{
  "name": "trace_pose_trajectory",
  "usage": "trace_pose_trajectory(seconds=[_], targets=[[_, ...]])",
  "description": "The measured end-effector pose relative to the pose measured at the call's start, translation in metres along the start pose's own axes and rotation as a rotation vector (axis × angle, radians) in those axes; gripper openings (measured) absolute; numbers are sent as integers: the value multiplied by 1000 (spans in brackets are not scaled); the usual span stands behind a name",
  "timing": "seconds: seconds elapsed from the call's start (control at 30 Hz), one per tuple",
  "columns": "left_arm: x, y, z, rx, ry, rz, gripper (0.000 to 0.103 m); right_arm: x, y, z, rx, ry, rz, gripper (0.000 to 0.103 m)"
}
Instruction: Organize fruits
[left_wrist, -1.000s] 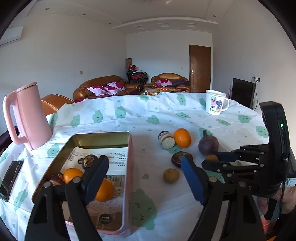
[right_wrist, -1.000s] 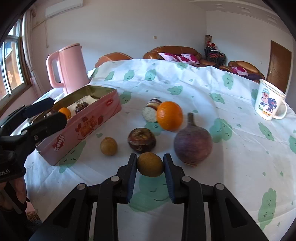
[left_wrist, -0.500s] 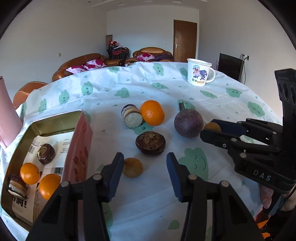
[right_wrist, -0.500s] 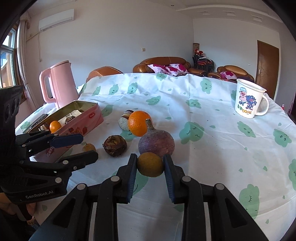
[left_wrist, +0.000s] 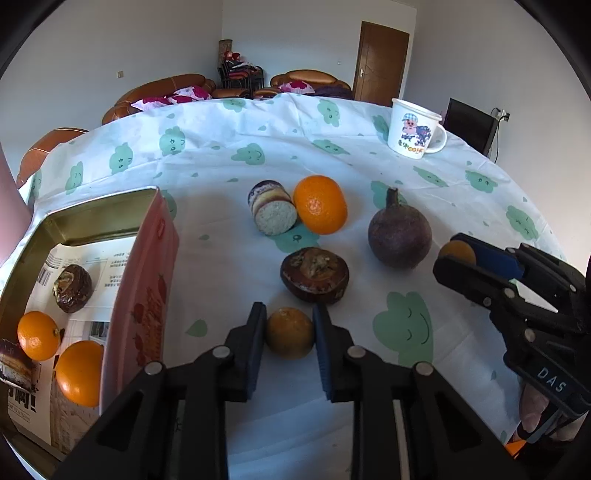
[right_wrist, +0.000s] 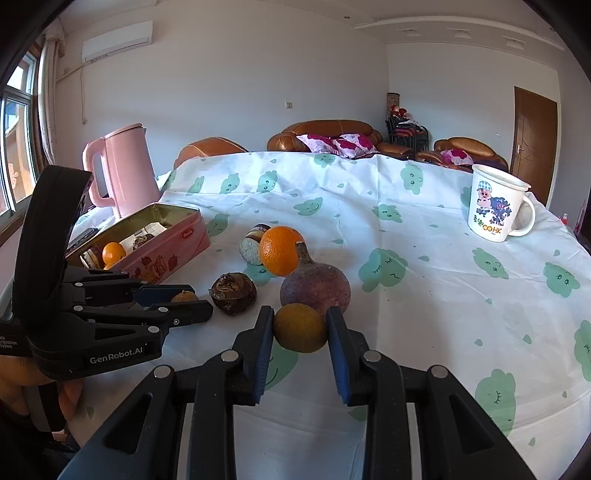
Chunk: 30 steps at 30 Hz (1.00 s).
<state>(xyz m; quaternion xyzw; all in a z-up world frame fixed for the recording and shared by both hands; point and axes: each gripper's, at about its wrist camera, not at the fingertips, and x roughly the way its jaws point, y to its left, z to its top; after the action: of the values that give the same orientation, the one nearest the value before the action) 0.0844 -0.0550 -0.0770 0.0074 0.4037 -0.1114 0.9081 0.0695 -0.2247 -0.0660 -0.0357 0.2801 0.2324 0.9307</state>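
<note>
My left gripper (left_wrist: 289, 326) has closed around a small brownish-yellow fruit (left_wrist: 289, 333) on the tablecloth; it also shows in the right wrist view (right_wrist: 184, 296). My right gripper (right_wrist: 300, 326) is shut on a second brownish-yellow fruit (right_wrist: 300, 327), held just above the cloth in front of a purple round fruit (right_wrist: 316, 286). An orange (left_wrist: 320, 209), a cut dark-skinned piece (left_wrist: 272, 212) and a dark brown fruit (left_wrist: 314, 275) lie ahead. The pink tin (left_wrist: 147, 280) at left holds two oranges (left_wrist: 38, 334) and a dark fruit.
A pink kettle (right_wrist: 123, 171) stands behind the tin. A white cartoon mug (right_wrist: 495, 203) stands at the far right of the table. A dark phone lies left of the tin. Sofas and a door are beyond the table.
My left gripper swung from over the tin to the small fruit and closed around it. My right gripper lifted its fruit slightly and kept hold.
</note>
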Motion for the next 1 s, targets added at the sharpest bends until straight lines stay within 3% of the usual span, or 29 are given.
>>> trace_pose_trajectory(seconds=[0.57, 1.0], targets=[[-34, 2, -3, -11, -205, 24, 27, -17, 7, -2, -54, -107, -1, 31], [-49, 2, -9, -10, -293, 66, 27, -28, 12, -5, -86, -175, -4, 31]])
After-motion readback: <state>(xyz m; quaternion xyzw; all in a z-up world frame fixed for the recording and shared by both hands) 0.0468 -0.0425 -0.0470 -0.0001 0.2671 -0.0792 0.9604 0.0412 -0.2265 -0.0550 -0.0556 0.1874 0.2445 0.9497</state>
